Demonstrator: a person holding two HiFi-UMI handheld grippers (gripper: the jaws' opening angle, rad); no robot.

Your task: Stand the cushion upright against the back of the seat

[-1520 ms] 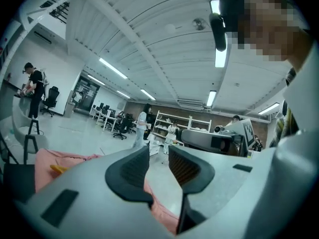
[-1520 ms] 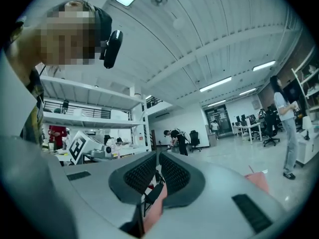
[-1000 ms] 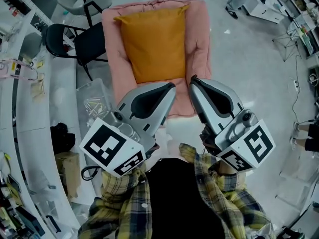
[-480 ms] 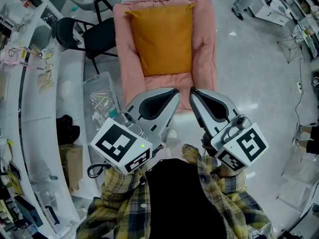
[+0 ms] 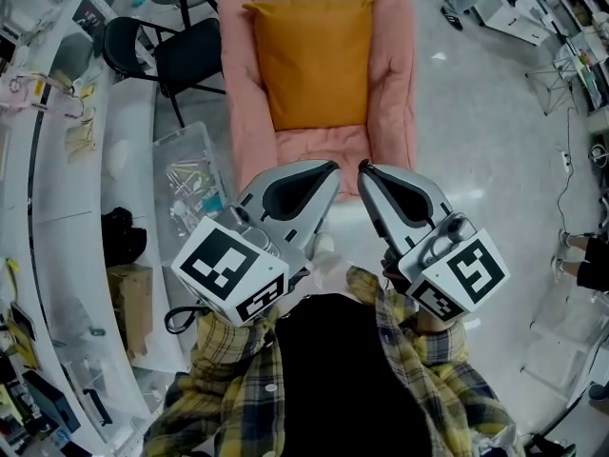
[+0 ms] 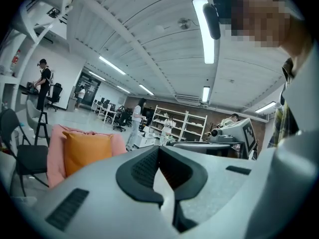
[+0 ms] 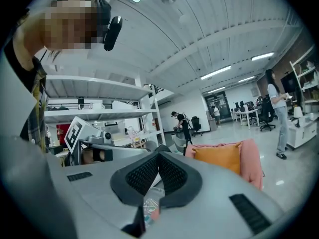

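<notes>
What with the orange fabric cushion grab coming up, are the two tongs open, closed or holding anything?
Left tongs: closed, holding nothing.
Right tongs: closed, holding nothing.

- Orange cushion (image 5: 314, 60): rests on the pink padded seat (image 5: 392, 84), top edge at the seat's back.
- Left gripper (image 5: 330, 166) and right gripper (image 5: 363, 166): side by side at the seat's near edge, tips close together, each with its jaws closed, both apart from the cushion.
- Black folding chair (image 5: 186, 55): left of the seat.
- Clear plastic bin (image 5: 190, 174): on the floor beside the seat, holding small items.
- Person: yellow plaid shirt (image 5: 423, 379).
</notes>
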